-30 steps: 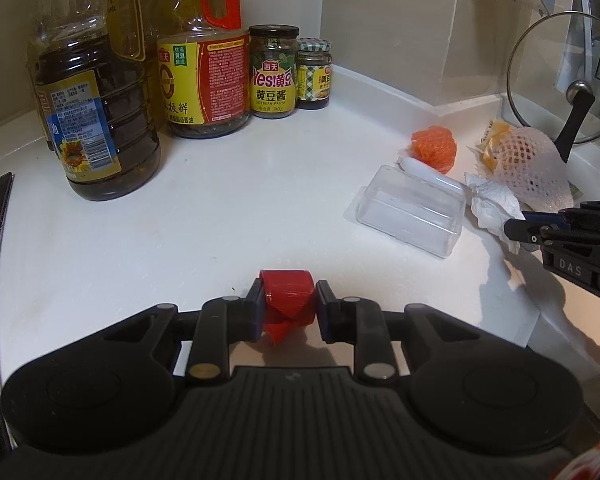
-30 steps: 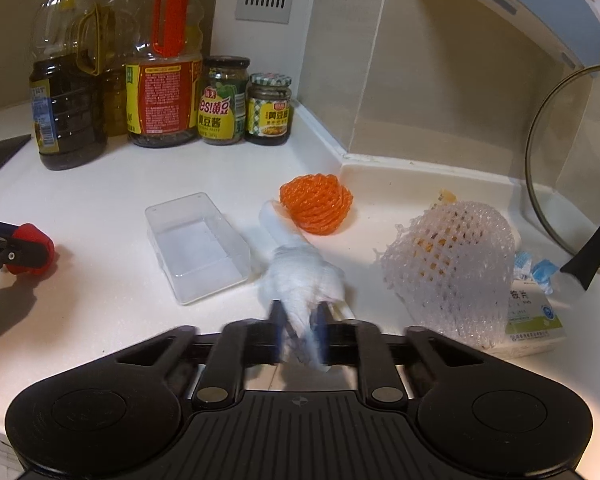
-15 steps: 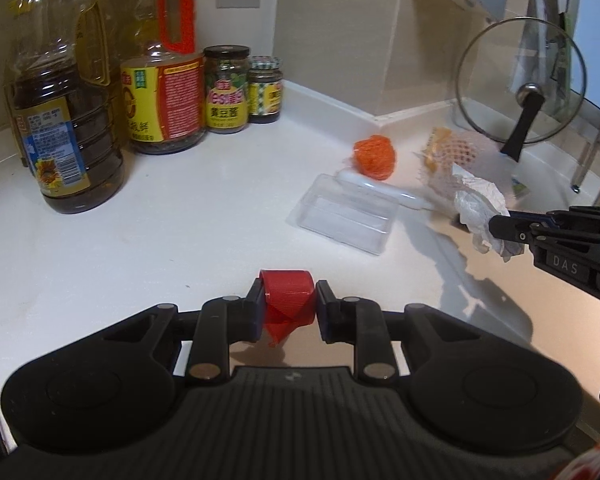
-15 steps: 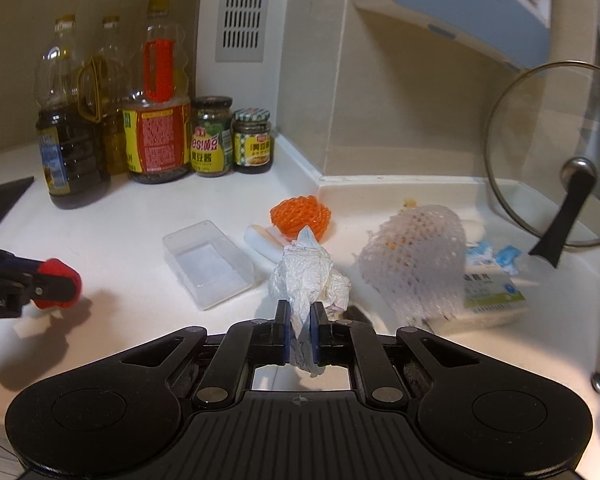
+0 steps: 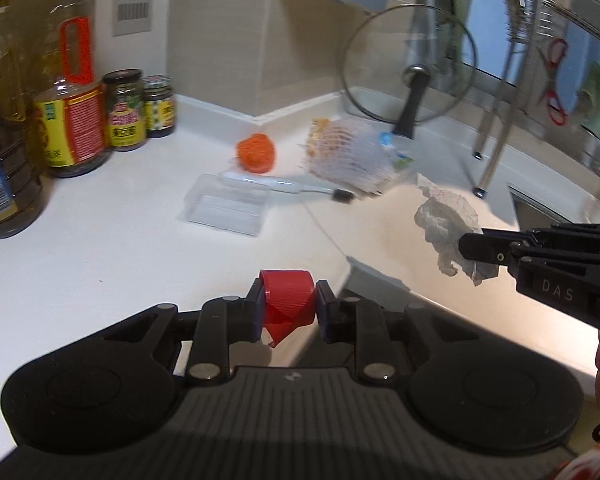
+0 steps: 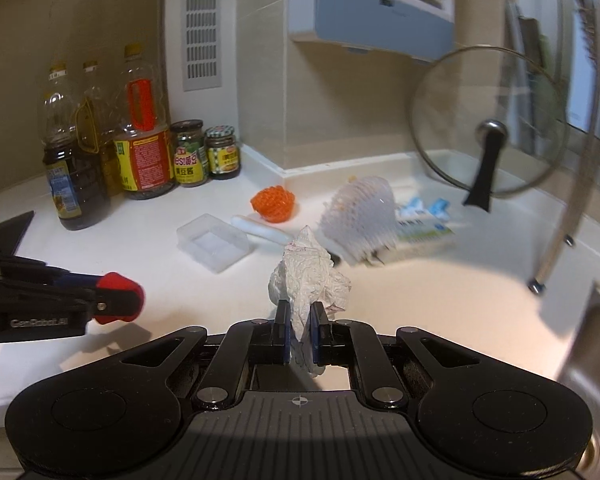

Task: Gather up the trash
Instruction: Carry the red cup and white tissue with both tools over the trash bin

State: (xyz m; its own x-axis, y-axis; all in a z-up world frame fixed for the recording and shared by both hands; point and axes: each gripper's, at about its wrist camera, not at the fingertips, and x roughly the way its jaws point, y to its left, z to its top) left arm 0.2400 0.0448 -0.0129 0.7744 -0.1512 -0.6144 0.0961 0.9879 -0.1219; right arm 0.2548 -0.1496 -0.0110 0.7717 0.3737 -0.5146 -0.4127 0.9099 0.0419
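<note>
My left gripper (image 5: 288,308) is shut on a red plastic scrap (image 5: 287,302) and holds it above the counter's front edge; it also shows in the right wrist view (image 6: 116,298). My right gripper (image 6: 300,332) is shut on a crumpled white tissue (image 6: 306,276), lifted off the counter; the tissue also shows in the left wrist view (image 5: 446,220). On the white counter lie an orange net ball (image 6: 274,204), a clear plastic box (image 6: 214,242), a white stick (image 6: 260,230) and a white foam net (image 6: 360,218).
Oil bottles (image 6: 74,168) and sauce jars (image 6: 188,154) stand at the back left. A glass pot lid (image 6: 488,128) leans at the back right beside a packet (image 6: 420,224). A metal rack leg (image 6: 556,240) and the sink edge (image 5: 540,204) are at the right.
Both grippers have risen and drawn back from the counter with their loads. The tissue has come up off the counter. The views have swung to the right.
</note>
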